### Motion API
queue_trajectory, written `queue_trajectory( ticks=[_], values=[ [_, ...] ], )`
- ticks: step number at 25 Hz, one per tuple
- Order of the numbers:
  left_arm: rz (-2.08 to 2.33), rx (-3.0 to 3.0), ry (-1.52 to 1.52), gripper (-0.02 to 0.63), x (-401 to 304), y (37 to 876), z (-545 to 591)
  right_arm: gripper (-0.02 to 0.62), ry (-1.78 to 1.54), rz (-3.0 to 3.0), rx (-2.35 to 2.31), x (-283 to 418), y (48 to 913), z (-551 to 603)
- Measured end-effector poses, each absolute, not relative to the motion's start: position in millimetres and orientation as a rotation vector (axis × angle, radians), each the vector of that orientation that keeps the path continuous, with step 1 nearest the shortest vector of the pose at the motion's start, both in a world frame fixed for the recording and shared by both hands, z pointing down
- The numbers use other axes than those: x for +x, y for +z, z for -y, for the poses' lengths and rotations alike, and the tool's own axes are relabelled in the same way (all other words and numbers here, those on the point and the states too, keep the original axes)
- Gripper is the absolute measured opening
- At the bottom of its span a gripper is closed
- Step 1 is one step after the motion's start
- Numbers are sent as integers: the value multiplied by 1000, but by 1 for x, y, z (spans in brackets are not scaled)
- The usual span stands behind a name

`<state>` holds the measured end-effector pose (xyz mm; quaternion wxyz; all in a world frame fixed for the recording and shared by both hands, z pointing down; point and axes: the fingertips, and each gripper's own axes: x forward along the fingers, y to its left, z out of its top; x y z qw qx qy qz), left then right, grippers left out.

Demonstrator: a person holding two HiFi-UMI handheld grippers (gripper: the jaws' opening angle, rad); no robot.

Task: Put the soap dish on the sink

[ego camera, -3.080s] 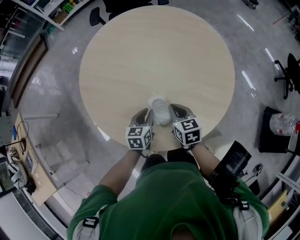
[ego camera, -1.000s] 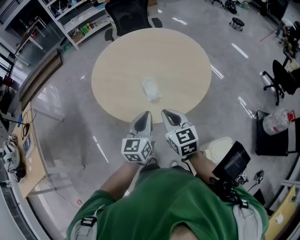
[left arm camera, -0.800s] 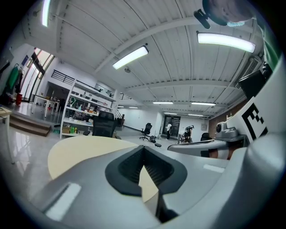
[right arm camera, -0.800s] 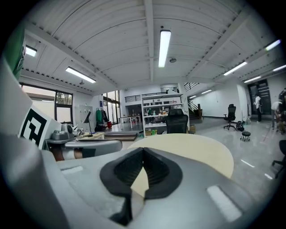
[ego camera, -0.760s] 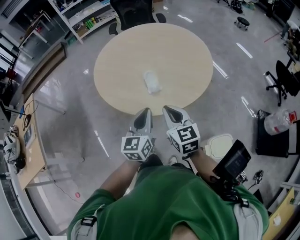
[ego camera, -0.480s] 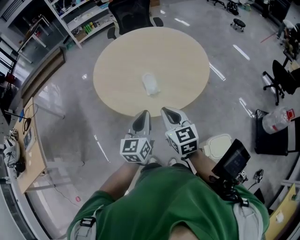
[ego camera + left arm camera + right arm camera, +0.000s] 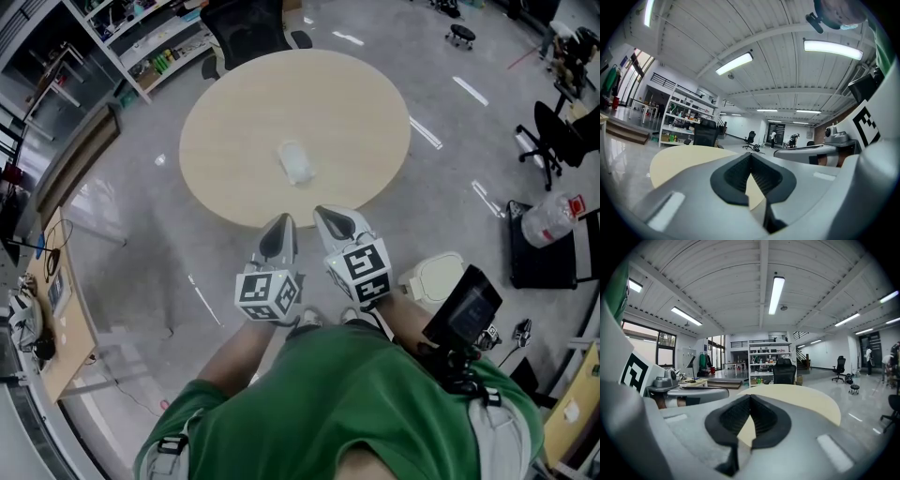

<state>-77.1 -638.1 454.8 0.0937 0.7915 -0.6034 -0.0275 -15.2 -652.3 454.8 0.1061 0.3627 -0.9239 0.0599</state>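
Both grippers are held side by side just off the near edge of the round surface [image 7: 234, 122], pointing toward it. Left gripper [image 7: 279, 225]: jaws together, nothing between. Right gripper [image 7: 330, 217]: jaws together, empty. Soap dish [image 7: 296, 162] lies near the surface's centre, well apart from both.
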Motion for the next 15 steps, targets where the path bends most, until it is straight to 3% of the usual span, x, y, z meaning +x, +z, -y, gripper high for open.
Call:
queue_trajectory(
  ticks=[15],
  values=[
    [1783,2350,-103,6,-89,452,642,2,147,2714,1079,-26,450,654]
  ],
)
